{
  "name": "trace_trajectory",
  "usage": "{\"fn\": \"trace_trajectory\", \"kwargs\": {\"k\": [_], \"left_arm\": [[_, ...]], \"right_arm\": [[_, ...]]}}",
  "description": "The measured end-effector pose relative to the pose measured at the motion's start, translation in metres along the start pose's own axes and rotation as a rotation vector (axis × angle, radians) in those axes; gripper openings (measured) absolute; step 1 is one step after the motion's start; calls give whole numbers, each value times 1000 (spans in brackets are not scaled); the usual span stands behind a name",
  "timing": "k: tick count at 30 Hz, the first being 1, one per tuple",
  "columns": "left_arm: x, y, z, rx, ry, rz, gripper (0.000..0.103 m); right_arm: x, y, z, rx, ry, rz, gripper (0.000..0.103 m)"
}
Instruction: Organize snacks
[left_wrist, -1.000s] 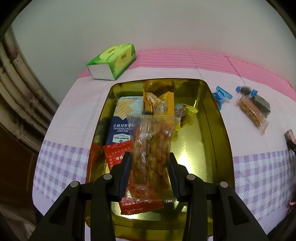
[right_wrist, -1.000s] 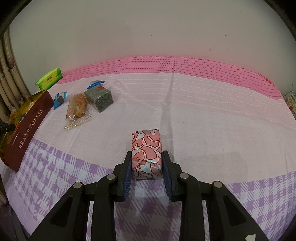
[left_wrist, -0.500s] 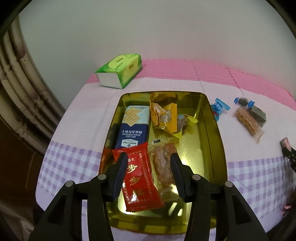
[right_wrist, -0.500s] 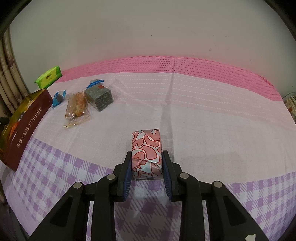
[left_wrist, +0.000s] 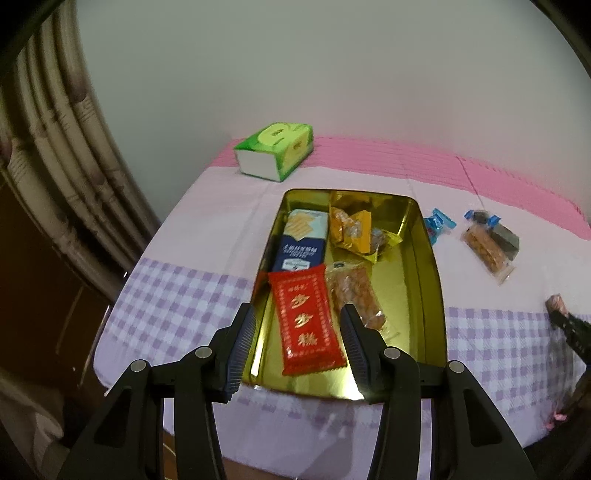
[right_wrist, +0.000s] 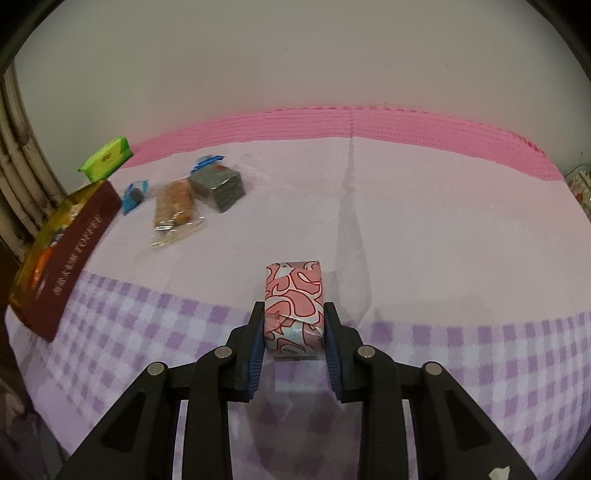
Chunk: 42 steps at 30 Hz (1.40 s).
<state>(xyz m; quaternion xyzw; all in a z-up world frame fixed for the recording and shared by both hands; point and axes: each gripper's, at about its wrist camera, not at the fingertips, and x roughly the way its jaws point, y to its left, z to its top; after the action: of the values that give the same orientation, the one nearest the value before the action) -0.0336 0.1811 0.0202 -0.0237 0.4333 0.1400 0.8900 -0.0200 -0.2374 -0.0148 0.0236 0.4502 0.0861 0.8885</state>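
A gold tin tray (left_wrist: 430, 295) holds a red packet (left_wrist: 304, 321), a clear packet of brown snacks (left_wrist: 356, 291), a blue cracker pack (left_wrist: 301, 243) and yellow packets (left_wrist: 351, 229). My left gripper (left_wrist: 297, 325) is open and empty, raised above the tray's near end. My right gripper (right_wrist: 294, 325) is shut on a pink patterned snack block (right_wrist: 294, 295), held just above the cloth. The tray's maroon side (right_wrist: 70, 254) shows at far left in the right wrist view.
On the cloth right of the tray lie a blue candy (left_wrist: 436, 225), a clear snack bar (left_wrist: 487, 251) and a dark packet (left_wrist: 506, 236). A green tissue box (left_wrist: 277, 151) stands behind the tray. The table edge is near, with a curtain at left.
My left gripper let go of the clear snack packet into the tray, opened, and drew back and up. My right gripper kept hold of the pink block, nearly still.
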Motion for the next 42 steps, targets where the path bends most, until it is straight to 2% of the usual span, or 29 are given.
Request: {"fn": "trace_trajectory", "kwargs": {"k": [9, 14, 17, 19, 22, 26, 27, 29, 33, 37, 38, 39, 42], "left_arm": [[-19, 19, -17, -45, 2, -27, 49], [-26, 20, -21, -32, -26, -18, 50], [-25, 21, -21, -35, -26, -43, 51], [-25, 21, -21, -28, -33, -34, 51], [-22, 22, -22, -15, -32, -28, 51], [-22, 21, -22, -12, -34, -41, 51], [-22, 19, -22, -4, -36, -38, 51], [-21, 16, -23, 6, -30, -46, 52], [-22, 8, -26, 30, -25, -65, 60], [-25, 1, -28, 59, -42, -59, 62], [-24, 1, -28, 59, -39, -61, 64], [-23, 1, -28, 58, -35, -64, 64], [-20, 6, -27, 32, -20, -61, 64]], "right_arm": [[-24, 29, -10, 25, -7, 97, 27], [-42, 60, 2, 5, -32, 179, 25], [-54, 88, 13, -40, -55, 213, 25], [-60, 106, 21, -74, -71, 223, 24], [-61, 126, 29, -147, -73, 173, 23], [-57, 116, 24, -168, -44, 127, 26], [-55, 115, 21, -171, -34, 104, 27], [-52, 106, 11, -173, -9, 60, 39], [-39, 91, -10, -185, 56, -10, 43], [-22, 82, -20, -123, 119, -24, 42], [-17, 82, -23, -128, 131, -28, 30], [-14, 83, -25, -133, 139, -28, 27], [-14, 87, -27, -132, 135, -1, 26]]}}
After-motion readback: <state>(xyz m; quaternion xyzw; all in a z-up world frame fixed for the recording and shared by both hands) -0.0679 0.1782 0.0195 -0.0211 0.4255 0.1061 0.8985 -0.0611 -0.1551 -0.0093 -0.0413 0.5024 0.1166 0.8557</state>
